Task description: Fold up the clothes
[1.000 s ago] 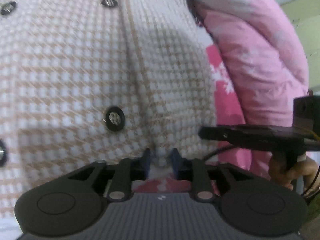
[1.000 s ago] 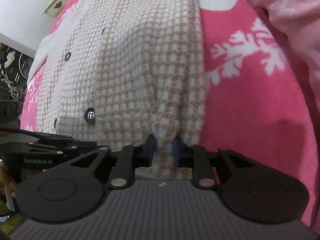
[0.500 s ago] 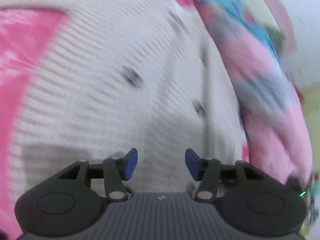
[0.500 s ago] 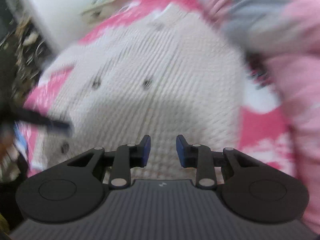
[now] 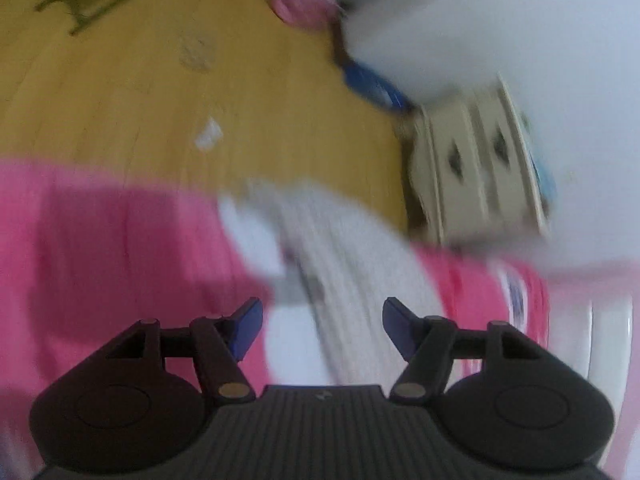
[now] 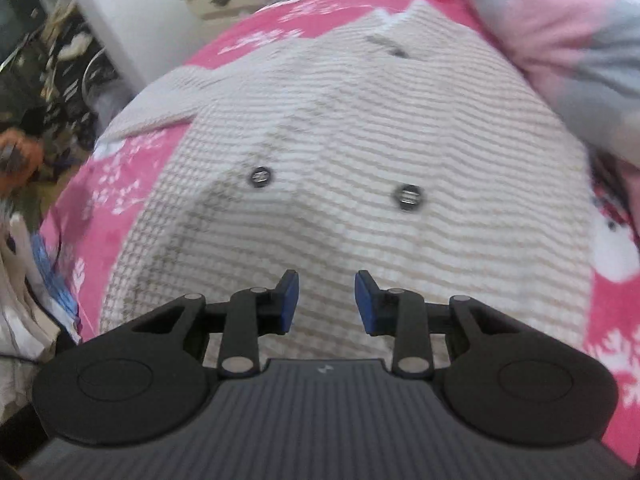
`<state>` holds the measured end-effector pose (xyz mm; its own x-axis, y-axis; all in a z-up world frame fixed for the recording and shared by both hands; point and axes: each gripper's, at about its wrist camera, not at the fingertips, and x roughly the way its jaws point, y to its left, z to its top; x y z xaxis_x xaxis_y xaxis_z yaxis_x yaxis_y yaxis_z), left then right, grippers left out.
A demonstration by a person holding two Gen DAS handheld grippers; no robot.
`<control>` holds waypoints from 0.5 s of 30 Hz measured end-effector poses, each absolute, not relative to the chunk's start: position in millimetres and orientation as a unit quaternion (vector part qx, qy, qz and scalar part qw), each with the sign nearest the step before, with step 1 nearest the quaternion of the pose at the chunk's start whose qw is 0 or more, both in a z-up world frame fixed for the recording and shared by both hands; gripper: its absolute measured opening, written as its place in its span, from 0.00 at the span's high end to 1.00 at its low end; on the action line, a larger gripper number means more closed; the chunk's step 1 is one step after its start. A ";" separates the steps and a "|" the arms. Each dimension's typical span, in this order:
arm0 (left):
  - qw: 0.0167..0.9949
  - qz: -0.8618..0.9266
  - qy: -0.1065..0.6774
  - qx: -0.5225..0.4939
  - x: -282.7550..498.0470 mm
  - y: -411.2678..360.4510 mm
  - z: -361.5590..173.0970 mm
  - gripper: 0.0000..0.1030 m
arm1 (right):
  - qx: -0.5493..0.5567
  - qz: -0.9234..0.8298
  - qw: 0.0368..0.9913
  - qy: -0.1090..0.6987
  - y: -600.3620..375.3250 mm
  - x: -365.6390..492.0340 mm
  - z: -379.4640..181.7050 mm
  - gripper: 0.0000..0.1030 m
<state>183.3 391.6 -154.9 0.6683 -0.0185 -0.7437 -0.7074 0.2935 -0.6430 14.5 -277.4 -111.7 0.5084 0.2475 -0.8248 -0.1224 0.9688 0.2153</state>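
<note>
A white-and-beige checked jacket (image 6: 360, 128) with dark round buttons (image 6: 408, 197) lies spread on a pink bedspread (image 6: 120, 168). My right gripper (image 6: 326, 300) is open and empty just above the jacket's near hem. In the blurred left wrist view my left gripper (image 5: 318, 330) is open and empty, over a strip of the jacket (image 5: 352, 248) at the edge of the bedspread (image 5: 120, 248).
A pink and grey quilt (image 6: 568, 32) is bunched along the jacket's right side. A cream bedside cabinet (image 5: 480, 168) stands beyond the bed on a yellow wood floor (image 5: 160, 80). Clutter and bags (image 6: 24, 272) sit at the bed's left.
Both grippers let go of the jacket's hem and opened. The right one pulled back above the jacket. The left one swung fast toward the bed's edge and the floor.
</note>
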 end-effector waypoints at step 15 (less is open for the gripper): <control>0.716 0.222 0.386 -0.538 254.3 436.1 -212.4 0.72 | 0.039 0.138 0.826 0.545 -187.0 43.2 -122.9 0.69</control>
